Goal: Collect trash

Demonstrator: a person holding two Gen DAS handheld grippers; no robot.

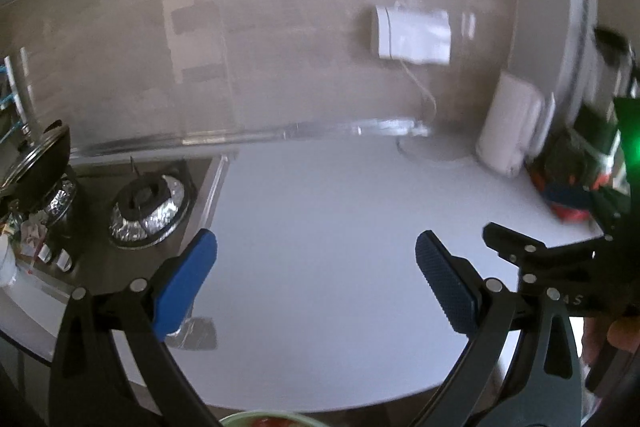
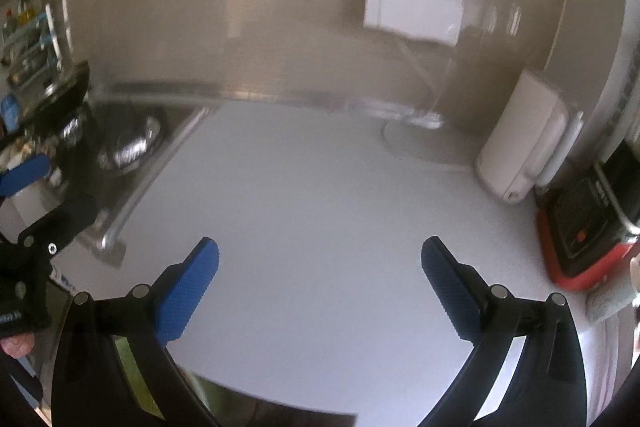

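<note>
A crumpled piece of foil (image 1: 196, 333) is lying on the white counter (image 1: 320, 227) beside the stove (image 1: 132, 211), and only the left wrist view is showing it — it is sitting at about 7 o'clock, just behind the left finger of the left gripper (image 1: 316, 283), partly hidden by the blue pad. In the right wrist view the counter (image 2: 320, 207) is looking bare where the right gripper (image 2: 320, 287) is pointing.

The left gripper is standing wide apart, holding nothing. The right gripper is also spread wide and is carrying nothing; its pads are not touching anything.

At 3 o'clock the left view is catching a dark bag with red and blue (image 1: 572, 183), while the right view is showing instead a red-and-black appliance (image 2: 580, 239) — and a white container (image 2: 524, 139) at 2 o'clock.
</note>
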